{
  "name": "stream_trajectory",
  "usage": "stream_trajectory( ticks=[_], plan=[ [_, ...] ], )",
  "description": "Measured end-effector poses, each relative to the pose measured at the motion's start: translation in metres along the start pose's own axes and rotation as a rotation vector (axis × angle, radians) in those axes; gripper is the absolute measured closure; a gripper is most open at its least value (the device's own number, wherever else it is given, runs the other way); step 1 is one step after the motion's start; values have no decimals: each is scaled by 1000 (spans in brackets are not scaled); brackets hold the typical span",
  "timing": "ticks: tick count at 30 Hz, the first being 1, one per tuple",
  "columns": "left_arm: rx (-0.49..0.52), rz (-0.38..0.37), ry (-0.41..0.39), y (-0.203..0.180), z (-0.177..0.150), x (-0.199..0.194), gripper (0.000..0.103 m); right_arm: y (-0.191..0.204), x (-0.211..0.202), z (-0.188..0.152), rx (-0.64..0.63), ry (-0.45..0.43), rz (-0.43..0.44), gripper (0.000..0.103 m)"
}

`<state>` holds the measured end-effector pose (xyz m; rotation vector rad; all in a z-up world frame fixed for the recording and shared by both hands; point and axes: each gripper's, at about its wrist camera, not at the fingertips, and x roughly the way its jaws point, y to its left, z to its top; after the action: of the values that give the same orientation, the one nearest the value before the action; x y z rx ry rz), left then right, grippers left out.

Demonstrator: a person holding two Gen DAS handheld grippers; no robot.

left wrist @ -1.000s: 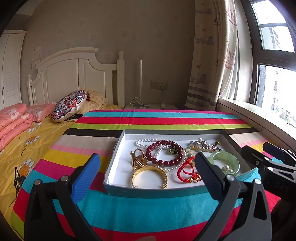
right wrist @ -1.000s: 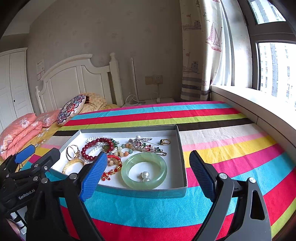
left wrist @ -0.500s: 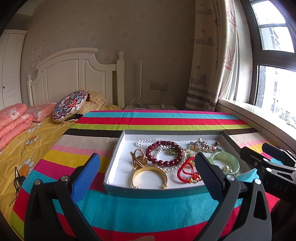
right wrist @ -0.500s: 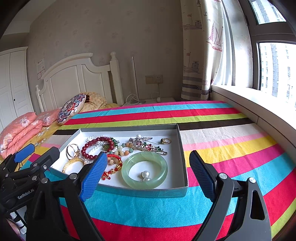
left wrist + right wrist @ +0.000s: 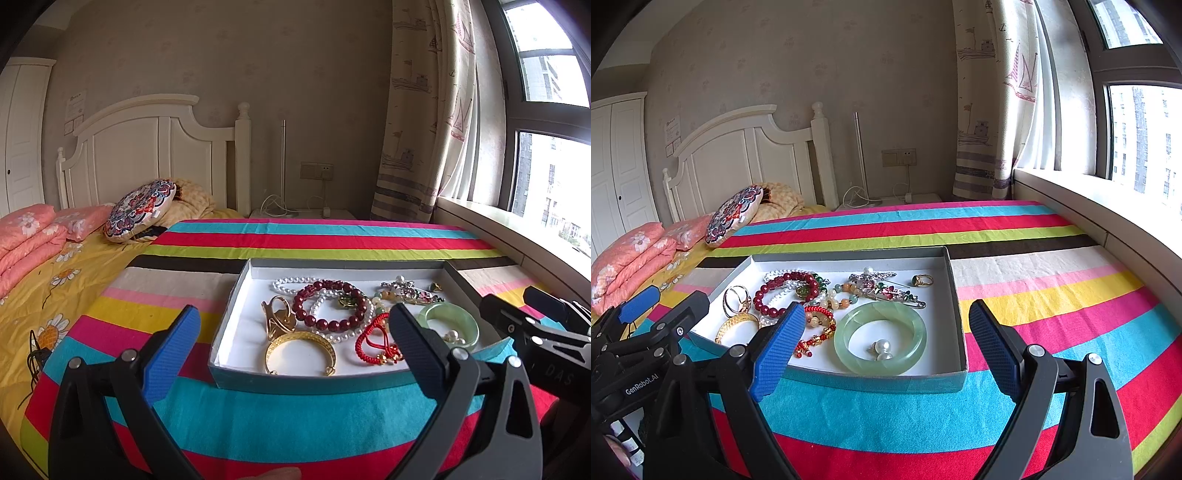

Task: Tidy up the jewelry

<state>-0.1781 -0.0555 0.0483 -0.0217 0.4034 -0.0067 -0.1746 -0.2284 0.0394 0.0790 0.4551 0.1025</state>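
Your left tool point(image 5: 291, 345) hangs with its jaws spread wide and holds nothing, low over the near turquoise stripe of the striped cloth point(image 5: 295, 421) on the desk. Just beyond its fingertips lies the shallow grey box point(image 5: 236, 310) with a white floor, and all the jewelry is inside it.

Going left to right in the box: at the left a gold ring-shaped piece point(image 5: 277, 316) lies just beyond the open gold cuff bangle point(image 5: 300, 350), which sits near the front wall. Next comes the dark red bead bracelet point(image 5: 332, 308), lying over a white pearl strand point(image 5: 295, 282) that runs toward the far wall. Near the front, right of the cuff, is the red cord bracelet point(image 5: 373, 341). Farther back, a jewelled brooch point(image 5: 882, 288) lies near the far right, with a small gold ring point(image 5: 922, 280) just to its right. At the near right sits the pale green jade bangle point(image 5: 880, 338), flat on the floor, with pearl earrings point(image 5: 882, 349) inside its circle.

Your right tool point(image 5: 886, 345) is also spread wide and empty, held low over the near front edge of the box, its right finger outside the box's right wall.
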Motion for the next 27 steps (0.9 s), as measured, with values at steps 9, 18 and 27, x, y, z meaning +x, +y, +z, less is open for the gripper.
stream_trajectory(
  ticks=[9, 18, 27],
  plan=[
    [3, 45, 8, 0, 0, 1, 2, 0, 0, 0, 1, 0, 0, 17],
    [-32, -10, 29, 10, 1, 1, 2, 0, 1, -1, 4, 1, 9, 17],
    [-8, 14, 5, 9, -2, -4, 2, 0, 1, 0, 6, 2, 12, 17]
  ],
)
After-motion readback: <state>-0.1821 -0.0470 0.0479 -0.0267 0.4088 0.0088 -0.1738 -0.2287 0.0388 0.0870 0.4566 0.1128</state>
